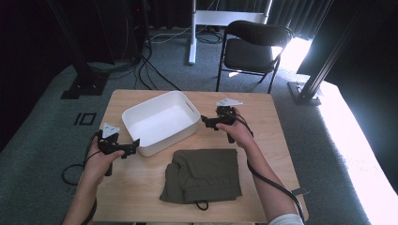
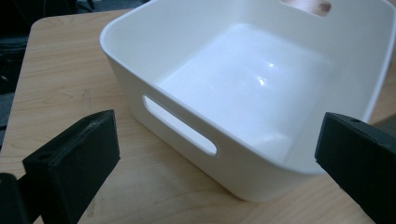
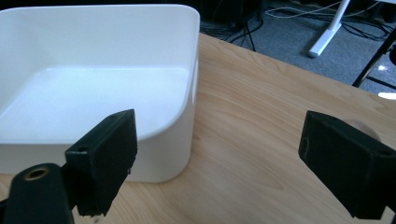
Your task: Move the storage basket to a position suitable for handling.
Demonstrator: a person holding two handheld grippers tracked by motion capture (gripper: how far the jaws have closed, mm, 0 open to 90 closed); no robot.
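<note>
Your left gripper (image 1: 133, 146) sits at the near left corner of the white bin (image 1: 159, 123) on the table (image 1: 263, 136), fingers spread wide, gripping nothing. Your right gripper (image 1: 205, 121) flanks the bin's right side, fingers equally wide and empty. No label or writing is readable on the bin.

My left gripper view crops the white bin's (image 2: 243, 84) far rim and right wall, my right gripper view cuts its left side, high view clips both my forearms
</note>
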